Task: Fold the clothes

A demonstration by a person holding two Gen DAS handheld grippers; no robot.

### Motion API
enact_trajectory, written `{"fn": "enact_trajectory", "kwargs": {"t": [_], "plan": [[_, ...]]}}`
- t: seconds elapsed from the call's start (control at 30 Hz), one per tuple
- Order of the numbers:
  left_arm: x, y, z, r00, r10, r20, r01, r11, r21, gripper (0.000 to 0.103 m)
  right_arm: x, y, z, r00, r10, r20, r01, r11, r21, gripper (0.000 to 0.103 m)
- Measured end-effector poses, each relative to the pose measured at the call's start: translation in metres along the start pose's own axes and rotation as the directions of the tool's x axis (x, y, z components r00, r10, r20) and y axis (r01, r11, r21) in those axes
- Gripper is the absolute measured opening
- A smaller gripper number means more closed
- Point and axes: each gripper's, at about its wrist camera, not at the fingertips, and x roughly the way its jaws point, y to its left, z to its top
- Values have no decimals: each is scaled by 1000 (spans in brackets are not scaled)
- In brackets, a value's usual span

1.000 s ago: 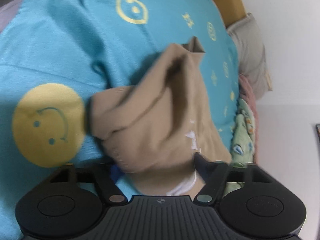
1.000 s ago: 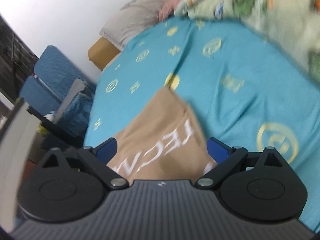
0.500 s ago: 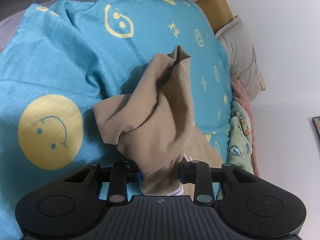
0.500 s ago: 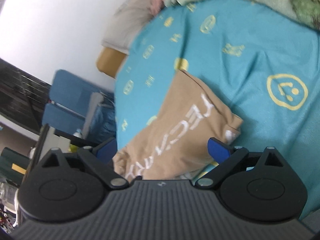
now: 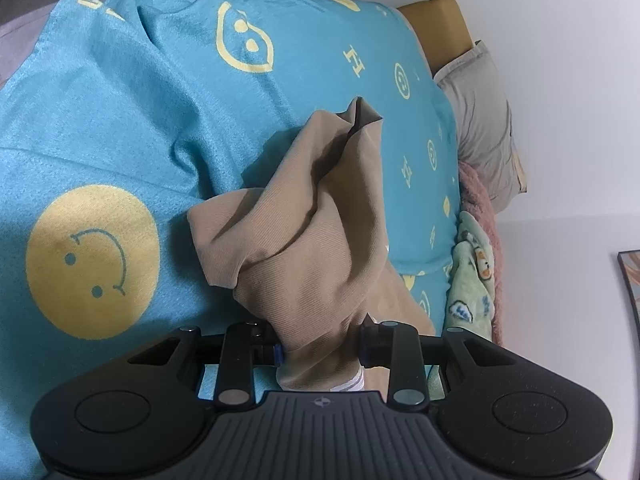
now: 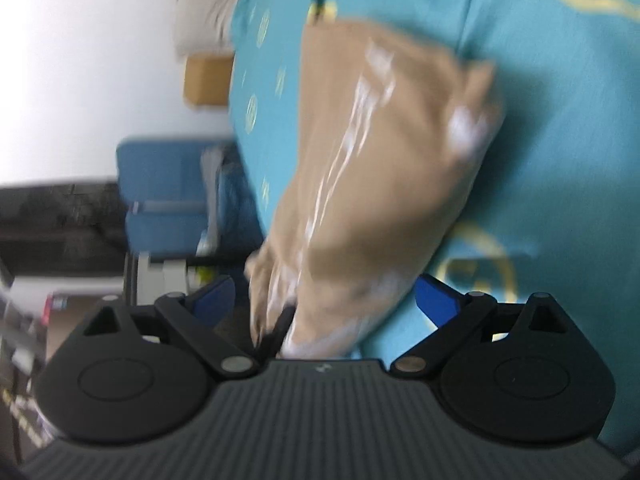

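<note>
Left gripper (image 5: 320,350) pinched a bunched fold of the tan T-shirt (image 5: 320,248), lifted over the turquoise smiley blanket (image 5: 120,120). Right gripper (image 6: 324,300) stood wide apart, shirt between its fingers. Thick bunching could slip free; blanket lay clear leftward, bedding (image 5: 476,264) crowded right.

Garment (image 5: 320,248): tan with white lettering. Bedsheet (image 5: 120,120): turquoise with yellow smiley faces. Blanket (image 5: 472,280): pale green, cartoon print. Pillow (image 5: 484,136): grey.

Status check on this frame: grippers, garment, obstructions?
Left gripper shut on tan garment. Right gripper open, garment between fingers. Blue bedspread underneath; nothing blocking.
</note>
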Motion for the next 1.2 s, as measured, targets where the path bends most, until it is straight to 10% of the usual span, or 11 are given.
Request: {"fn": "enact_trajectory", "kwargs": {"t": [0.4,0.87,1.1,1.2], "plan": [[-10,-9,1,999,-36,-19,37,999,19,32,-13,5,5,979,-125,161,138,988,-75,31],[-53,-141,-75,967,-105,-231,139,981,133,31,-184,63,23,963,-34,267,82,982,-170,28],[48,-299,-156,919,-144,-366,253,929,271,31,-279,93,134,880,-14,475,131,968,-215,28],[90,-376,-199,871,-249,-424,400,860,317,31,-328,120,182,798,49,600,165,941,-296,28]]}}
